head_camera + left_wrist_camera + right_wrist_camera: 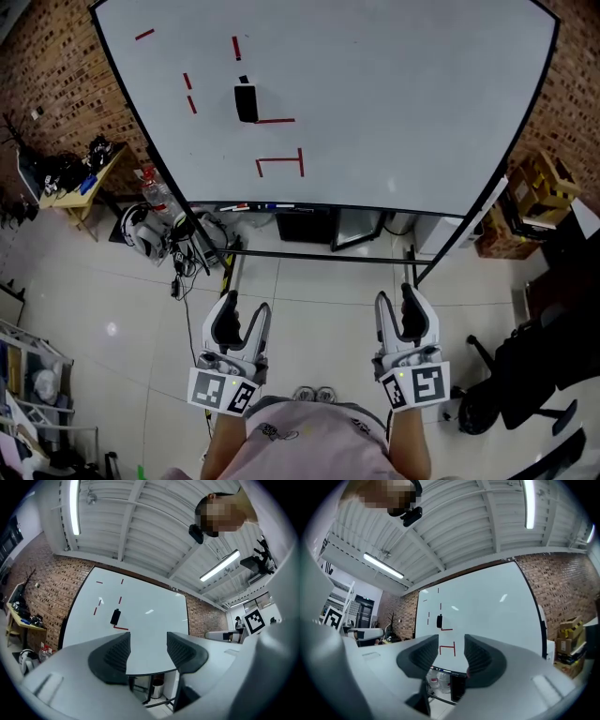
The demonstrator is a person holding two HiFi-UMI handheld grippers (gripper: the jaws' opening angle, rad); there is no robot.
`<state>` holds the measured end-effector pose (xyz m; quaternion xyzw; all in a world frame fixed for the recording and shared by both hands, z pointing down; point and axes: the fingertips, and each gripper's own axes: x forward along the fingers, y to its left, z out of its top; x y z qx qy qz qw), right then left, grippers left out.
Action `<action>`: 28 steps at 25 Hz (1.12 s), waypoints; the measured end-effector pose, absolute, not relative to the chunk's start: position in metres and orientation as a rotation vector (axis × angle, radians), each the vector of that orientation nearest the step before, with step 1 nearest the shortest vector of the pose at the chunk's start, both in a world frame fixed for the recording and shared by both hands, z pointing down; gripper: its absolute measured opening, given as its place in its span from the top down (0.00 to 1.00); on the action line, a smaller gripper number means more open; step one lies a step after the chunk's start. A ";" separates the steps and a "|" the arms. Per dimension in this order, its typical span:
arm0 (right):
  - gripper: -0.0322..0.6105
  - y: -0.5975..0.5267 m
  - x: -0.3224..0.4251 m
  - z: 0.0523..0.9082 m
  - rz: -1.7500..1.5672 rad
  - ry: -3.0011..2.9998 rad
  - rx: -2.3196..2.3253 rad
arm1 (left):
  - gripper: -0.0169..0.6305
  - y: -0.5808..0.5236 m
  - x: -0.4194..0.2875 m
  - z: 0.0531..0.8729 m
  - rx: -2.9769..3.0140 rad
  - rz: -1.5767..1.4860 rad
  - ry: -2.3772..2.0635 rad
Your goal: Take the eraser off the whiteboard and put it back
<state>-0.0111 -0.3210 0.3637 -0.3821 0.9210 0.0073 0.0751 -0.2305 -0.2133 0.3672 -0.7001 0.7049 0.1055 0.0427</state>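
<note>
Clearly, the upright eraser (246, 101) is found ahead, nearer the left tongs (244, 306) than the right tongs (397, 296); both are held narrowly parted, empty.

Brick wall (47, 66), pale tiled floor (309, 305), strip light (74, 506), cluttered table (82, 192)
</note>
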 end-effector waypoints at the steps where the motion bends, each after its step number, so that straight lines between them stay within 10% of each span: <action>1: 0.69 -0.321 -0.013 0.361 0.021 2.761 -1.139 | 0.62 -0.215 -0.233 0.366 -2.143 0.330 2.159; 28: 0.69 -0.341 0.015 0.398 -0.023 2.744 -1.336 | 0.46 -0.522 -0.416 0.298 -1.989 -0.050 2.315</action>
